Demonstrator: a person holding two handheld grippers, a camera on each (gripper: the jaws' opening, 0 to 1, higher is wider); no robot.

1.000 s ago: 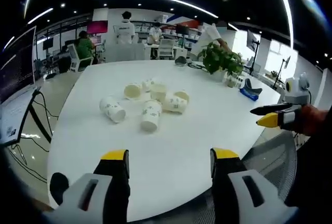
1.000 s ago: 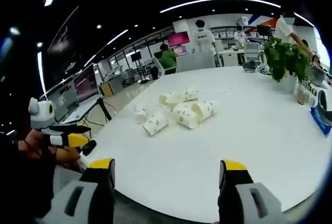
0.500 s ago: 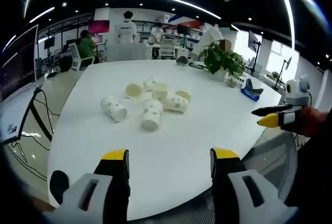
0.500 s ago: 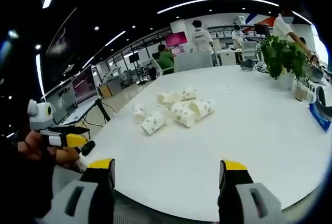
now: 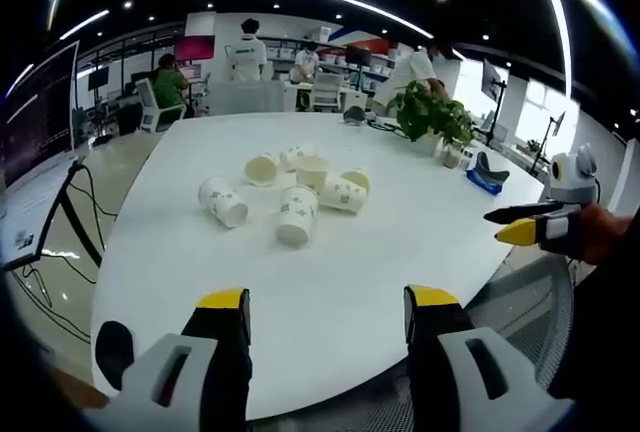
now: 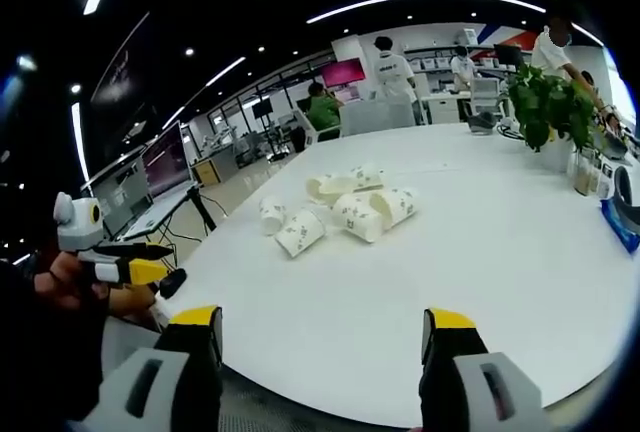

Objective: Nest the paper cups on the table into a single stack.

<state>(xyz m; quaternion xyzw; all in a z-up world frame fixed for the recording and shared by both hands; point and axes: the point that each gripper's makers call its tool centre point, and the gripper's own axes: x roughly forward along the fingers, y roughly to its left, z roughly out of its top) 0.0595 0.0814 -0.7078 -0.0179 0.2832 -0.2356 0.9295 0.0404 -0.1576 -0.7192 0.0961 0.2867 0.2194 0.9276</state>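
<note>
Several white paper cups with a green print lie on their sides in a loose cluster near the middle of the white round table; the same cluster lies mid-table in the right gripper view. My left gripper is open over the near table edge, well short of the cups, with nothing between its jaws. My right gripper is open too, also over the near edge. The right gripper enters the left gripper view from the right, and the left gripper enters the right gripper view from the left, held in a hand.
A potted plant stands at the table's far right, with a blue object near the right rim. A monitor on a stand is to the left of the table. People sit and stand at desks in the background.
Both views have crept slightly toward the table, so the cup cluster sits a little lower and nearer. The cups themselves lie as before, and both grippers stay open.
</note>
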